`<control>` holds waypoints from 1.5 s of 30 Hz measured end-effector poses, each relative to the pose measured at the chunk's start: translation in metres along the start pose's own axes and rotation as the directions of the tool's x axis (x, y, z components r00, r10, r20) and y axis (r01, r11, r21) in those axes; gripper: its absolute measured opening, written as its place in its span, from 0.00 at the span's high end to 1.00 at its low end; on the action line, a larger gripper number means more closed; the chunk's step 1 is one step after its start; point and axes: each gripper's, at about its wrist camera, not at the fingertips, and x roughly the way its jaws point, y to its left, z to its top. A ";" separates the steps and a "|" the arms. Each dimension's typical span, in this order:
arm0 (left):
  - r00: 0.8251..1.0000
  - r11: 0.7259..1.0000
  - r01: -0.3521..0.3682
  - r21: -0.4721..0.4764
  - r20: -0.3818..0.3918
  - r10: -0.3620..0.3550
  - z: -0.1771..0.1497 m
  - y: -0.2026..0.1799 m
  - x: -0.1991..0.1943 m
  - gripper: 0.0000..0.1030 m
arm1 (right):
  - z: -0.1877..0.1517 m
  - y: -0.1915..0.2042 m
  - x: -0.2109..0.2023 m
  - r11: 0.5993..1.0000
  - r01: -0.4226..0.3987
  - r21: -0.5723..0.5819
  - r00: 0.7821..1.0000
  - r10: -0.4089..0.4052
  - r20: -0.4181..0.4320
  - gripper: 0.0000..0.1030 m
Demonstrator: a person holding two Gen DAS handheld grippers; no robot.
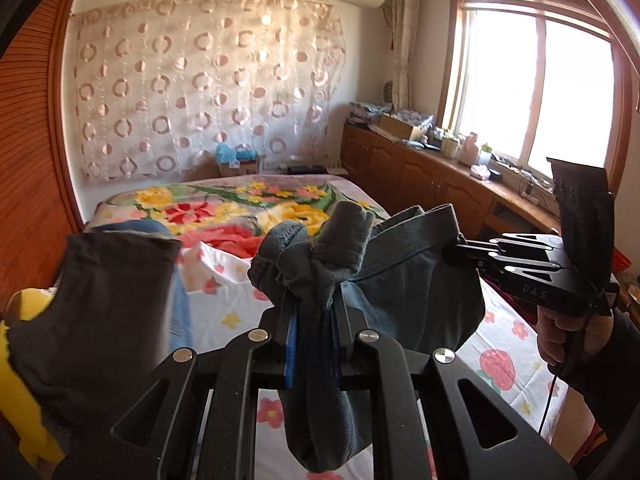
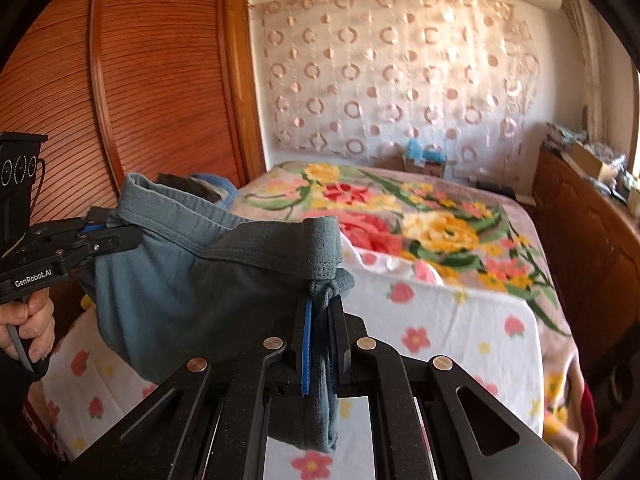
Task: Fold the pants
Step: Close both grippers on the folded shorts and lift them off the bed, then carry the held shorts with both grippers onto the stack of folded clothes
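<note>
Left gripper (image 1: 310, 300) clamped on bunched waistband of blue-grey pants (image 1: 412, 280), right gripper (image 2: 324, 308) pinching the other end (fabric sagging between them), pants held above the floral bed (image 2: 460, 312), hands apart.

The pants (image 2: 168, 280) were seen as soft, matt knitted cloth; the grippers' frames as matt black with shiny metal rivets; the wardrobe (image 2: 120, 80) as ribbed, satin-finished wood
</note>
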 end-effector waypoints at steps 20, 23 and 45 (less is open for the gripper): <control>0.988 0.988 -0.129 -0.086 0.074 0.135 -0.001 0.073 -0.043 0.86 | 0.037 0.013 0.058 0.983 -0.136 -0.126 0.986 0.147 0.080 0.94; 0.985 0.986 -0.139 -0.095 0.090 0.148 0.004 0.083 -0.047 0.86 | 0.043 0.012 0.069 0.979 -0.148 -0.139 0.983 0.162 0.090 0.94; 0.924 0.948 -0.295 -0.120 0.215 0.315 0.074 0.133 -0.094 0.87 | 0.132 0.029 0.118 0.951 -0.176 -0.254 0.942 0.237 0.236 0.94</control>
